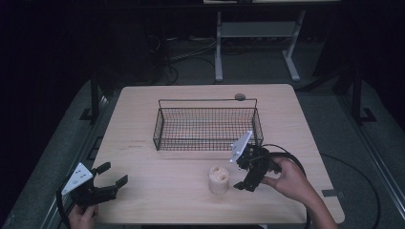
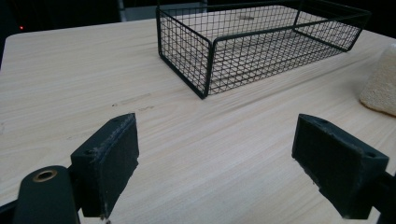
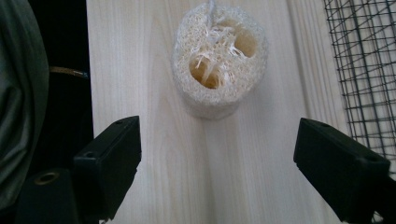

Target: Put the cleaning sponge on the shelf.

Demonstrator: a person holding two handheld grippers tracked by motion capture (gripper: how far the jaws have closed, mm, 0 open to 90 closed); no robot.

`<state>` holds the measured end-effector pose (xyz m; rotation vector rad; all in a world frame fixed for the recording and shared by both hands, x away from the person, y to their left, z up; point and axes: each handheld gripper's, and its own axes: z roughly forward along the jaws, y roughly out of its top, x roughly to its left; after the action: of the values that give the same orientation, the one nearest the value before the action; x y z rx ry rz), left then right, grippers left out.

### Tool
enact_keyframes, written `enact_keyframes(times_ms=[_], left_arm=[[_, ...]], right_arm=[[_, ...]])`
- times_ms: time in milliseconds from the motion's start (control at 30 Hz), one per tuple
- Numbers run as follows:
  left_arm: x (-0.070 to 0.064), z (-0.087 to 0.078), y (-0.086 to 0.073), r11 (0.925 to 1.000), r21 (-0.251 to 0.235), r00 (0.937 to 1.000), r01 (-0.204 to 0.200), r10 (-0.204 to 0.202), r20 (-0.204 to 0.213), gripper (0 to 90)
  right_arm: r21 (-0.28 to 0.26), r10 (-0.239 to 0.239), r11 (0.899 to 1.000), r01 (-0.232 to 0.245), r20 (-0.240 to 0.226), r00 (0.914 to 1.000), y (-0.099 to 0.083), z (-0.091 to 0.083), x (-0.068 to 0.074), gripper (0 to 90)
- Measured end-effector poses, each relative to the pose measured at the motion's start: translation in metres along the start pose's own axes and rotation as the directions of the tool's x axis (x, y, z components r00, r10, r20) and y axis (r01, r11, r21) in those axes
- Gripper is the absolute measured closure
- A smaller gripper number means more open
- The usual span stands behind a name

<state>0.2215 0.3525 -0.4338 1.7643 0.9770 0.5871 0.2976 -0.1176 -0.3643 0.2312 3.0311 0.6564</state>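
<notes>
Loofah piece [image 1: 219, 179] stands upright on table [image 1: 143, 119], near the front edge, in front of wire basket [image 1: 207, 125] and apart from it. R gripper [image 1: 242, 180] sits just beside the loofah on its right side, jaws spread wide w/ nothing between them; per right gripper view the loofah lies just ahead of the jaws, untouched. L gripper [image 1: 113, 173] at front-left corner of table, well apart from the loofah, jaws also wide and empty.

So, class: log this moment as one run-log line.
right gripper: open, aimed at loofah, not touching | left gripper: open, idle near table edge | wire basket: empty
</notes>
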Motion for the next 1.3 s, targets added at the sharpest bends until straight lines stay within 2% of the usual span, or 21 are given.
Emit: enact_keyframes(times_ms=[200, 533, 1300], left_arm=[[0.001, -0.001, 0.000, 1.0000, -0.002, 1.0000, 0.004, -0.004, -0.002, 13.9], [0.001, -0.001, 0.000, 1.0000, -0.005, 1.0000, 0.004, -0.004, 0.000, 13.9], [0.001, -0.001, 0.000, 1.0000, -0.008, 1.0000, 0.002, -0.002, 0.000, 14.0]], right_arm=[[0.018, -0.010, 1.000, 0.011, -0.023, 0.9997, 0.010, 0.012, -0.002, 14.7], [0.023, -0.020, 1.000, 0.021, -0.036, 0.9991, 0.020, 0.022, -0.003, 16.5], [0.051, -0.028, 0.998, 0.031, -0.066, 0.9974, 0.032, 0.039, -0.008, 22.8]])
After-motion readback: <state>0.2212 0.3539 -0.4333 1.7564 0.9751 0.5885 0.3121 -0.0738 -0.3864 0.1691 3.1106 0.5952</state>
